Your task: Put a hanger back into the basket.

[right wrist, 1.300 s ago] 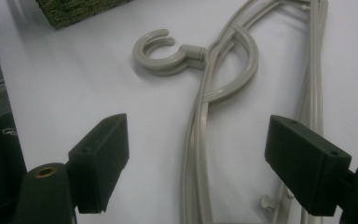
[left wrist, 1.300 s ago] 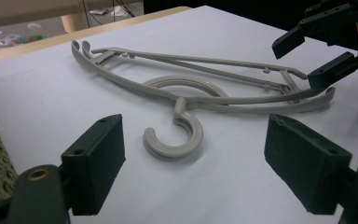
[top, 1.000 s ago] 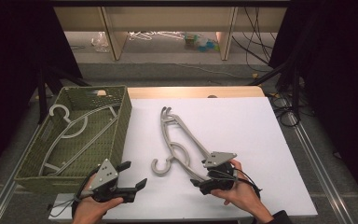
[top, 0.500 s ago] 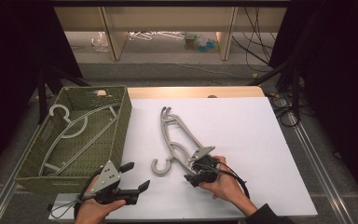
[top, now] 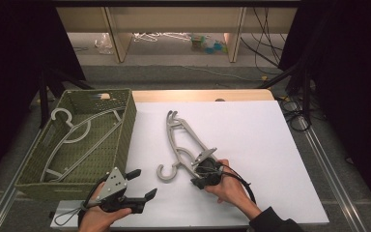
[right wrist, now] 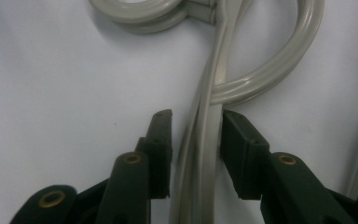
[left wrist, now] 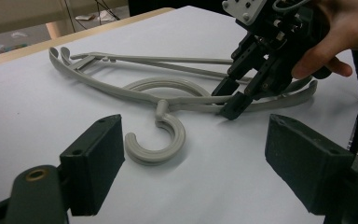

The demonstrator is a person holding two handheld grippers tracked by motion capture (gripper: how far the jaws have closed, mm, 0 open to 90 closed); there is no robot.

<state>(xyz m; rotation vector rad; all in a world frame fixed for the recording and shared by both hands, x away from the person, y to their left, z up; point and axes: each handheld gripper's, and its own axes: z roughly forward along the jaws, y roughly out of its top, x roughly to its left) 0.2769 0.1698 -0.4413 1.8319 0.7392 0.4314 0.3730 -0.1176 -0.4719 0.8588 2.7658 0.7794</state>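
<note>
Between the fingers [right wrist: 161, 154] of the right gripper [right wrist: 196, 140] runs a grey arm of the hanger [right wrist: 205, 154]. Both pads stand either side of that arm with a narrow gap on each side; they are partly open and straddle it, not clamped. In the left gripper view the same right gripper [left wrist: 242, 100] points down at the hanger [left wrist: 168, 93], its tips at the arm just beside the looped section, with a hand [left wrist: 335, 32] wrapped round its body.

Hanger position: flat on the white table [top: 261, 140], lying diagonally, forked ends toward the far side and open hook toward the near edge. In the high view the right gripper [top: 204, 180] sits at the hanger [top: 183, 140] near its hook end.

The left gripper [left wrist: 196, 168] has its two pads wide apart and holds nothing. The hanger's hook lies on the table just ahead of them, framed in the gap, untouched. In the high view this left gripper [top: 142, 186] is near the table's front edge, just left of the hook and apart from it.

A green woven basket [top: 121, 145] stands at the table's left side, just beside the white surface. A second hanger [top: 72, 130] lies inside it.
</note>
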